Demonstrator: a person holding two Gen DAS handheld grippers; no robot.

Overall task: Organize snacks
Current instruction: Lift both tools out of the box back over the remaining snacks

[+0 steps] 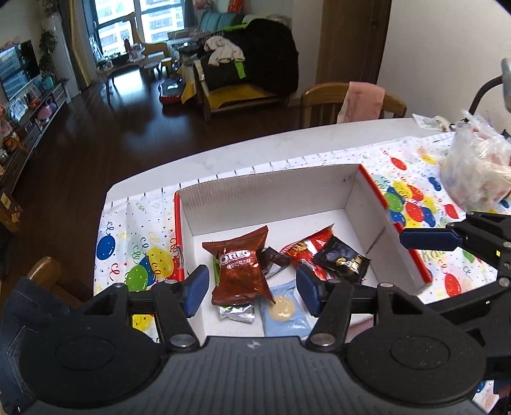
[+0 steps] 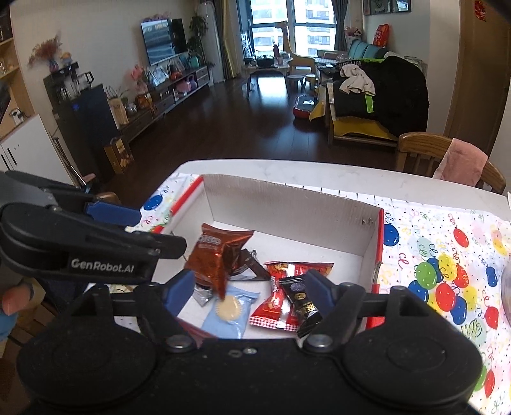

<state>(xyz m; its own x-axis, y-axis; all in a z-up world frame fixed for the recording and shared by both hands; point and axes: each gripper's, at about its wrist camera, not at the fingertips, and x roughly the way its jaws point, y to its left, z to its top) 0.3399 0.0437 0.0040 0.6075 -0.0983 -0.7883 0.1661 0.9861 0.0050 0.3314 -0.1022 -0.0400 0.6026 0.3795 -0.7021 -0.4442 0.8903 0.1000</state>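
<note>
Both of your tongs are released, with nothing between the pads. Your left gripper [image 1: 252, 289] hangs low in the frame over the white box [image 1: 271, 194], its blue pads either side of the brown Oreo packet [image 1: 241, 268]. Your right gripper [image 2: 250, 292] hangs over the same box, where the red packet [image 2: 281, 293], the black packet [image 2: 301, 298] and the pale blue packet [image 2: 228, 314] lie together on the floor.

Daylight from far windows [image 2: 289, 24], glare on dark floor [image 1: 127, 83], fisheye-bent edges, sharp focus.
</note>
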